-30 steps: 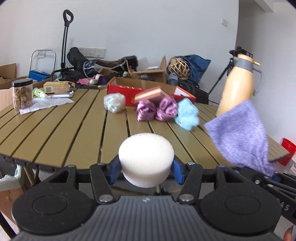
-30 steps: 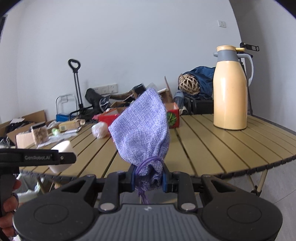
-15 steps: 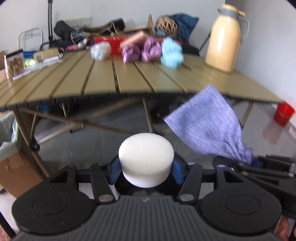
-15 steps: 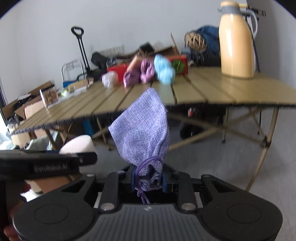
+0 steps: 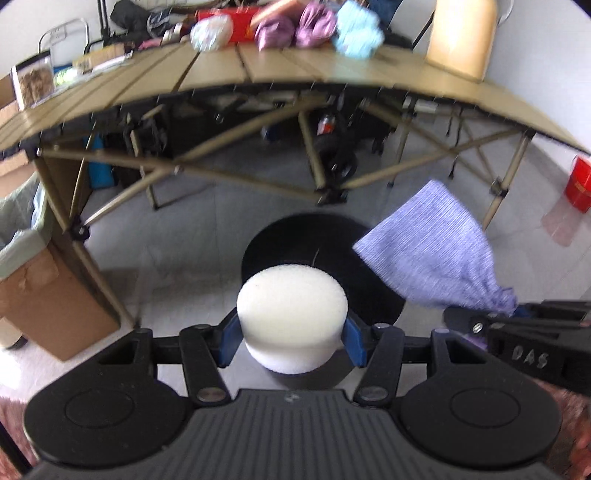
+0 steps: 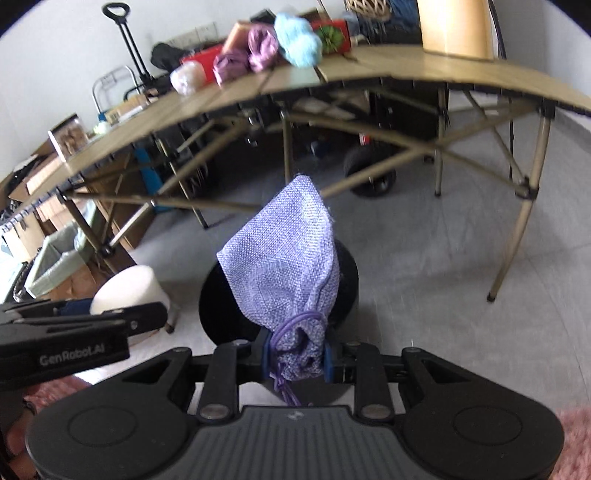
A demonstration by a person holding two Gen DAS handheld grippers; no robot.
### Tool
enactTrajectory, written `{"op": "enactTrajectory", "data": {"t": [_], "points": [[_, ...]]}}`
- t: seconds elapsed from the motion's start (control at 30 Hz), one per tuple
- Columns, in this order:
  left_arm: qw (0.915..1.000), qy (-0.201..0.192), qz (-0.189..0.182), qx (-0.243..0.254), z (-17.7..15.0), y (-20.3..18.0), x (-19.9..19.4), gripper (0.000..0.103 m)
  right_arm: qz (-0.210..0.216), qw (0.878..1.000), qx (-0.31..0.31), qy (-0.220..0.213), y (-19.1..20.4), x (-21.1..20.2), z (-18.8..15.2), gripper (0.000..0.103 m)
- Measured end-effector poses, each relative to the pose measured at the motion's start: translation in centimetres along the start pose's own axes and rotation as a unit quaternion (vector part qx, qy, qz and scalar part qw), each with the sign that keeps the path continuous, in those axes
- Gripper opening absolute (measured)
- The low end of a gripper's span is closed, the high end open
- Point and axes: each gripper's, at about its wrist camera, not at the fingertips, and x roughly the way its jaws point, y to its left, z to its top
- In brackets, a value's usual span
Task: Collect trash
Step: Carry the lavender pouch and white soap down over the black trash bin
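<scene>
My left gripper (image 5: 291,338) is shut on a round white foam puck (image 5: 291,310), held over a black round bin (image 5: 317,243) on the floor. My right gripper (image 6: 295,360) is shut on the gathered neck of a purple drawstring cloth pouch (image 6: 284,258), which stands up from the pads over the same black bin (image 6: 347,273). In the left wrist view the pouch (image 5: 439,258) hangs to the right of the puck. The right wrist view shows the puck (image 6: 127,286) at lower left, behind the left gripper's arm.
A slatted folding table (image 5: 258,66) stands ahead, carrying purple and light-blue bundles (image 5: 314,26), a wrapped ball (image 5: 210,33), a yellow jug (image 5: 461,37) and a jar (image 5: 31,79). A lined cardboard box (image 5: 37,280) stands at left, a red bucket (image 5: 578,184) at right.
Both grippers have sunk from table height and tipped downward. The tabletop has slid to the top of both views, and the black bin has come into view under the puck and pouch.
</scene>
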Motion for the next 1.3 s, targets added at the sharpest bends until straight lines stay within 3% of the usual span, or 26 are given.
{"op": "enactTrajectory", "data": {"t": [0.23, 0.6, 1.3], "points": [[0.9978, 0.055, 0.029, -0.023, -0.9, 2.2, 2.4, 0.056, -0.007, 0.999, -0.003, 0.040, 0.4, 1.9, -0.3, 0.025], [0.9914, 0.099, 0.052, -0.069, -1.3, 6.0, 4.6, 0.056, -0.003, 0.997, -0.011, 0.081, 1.6, 5.7, 1.2, 0.025], [0.9833, 0.127, 0.089, -0.096, -0.4, 9.0, 7.8, 0.056, -0.005, 0.993, -0.001, 0.120, 3.3, 15.0, 6.3, 0.025]]}}
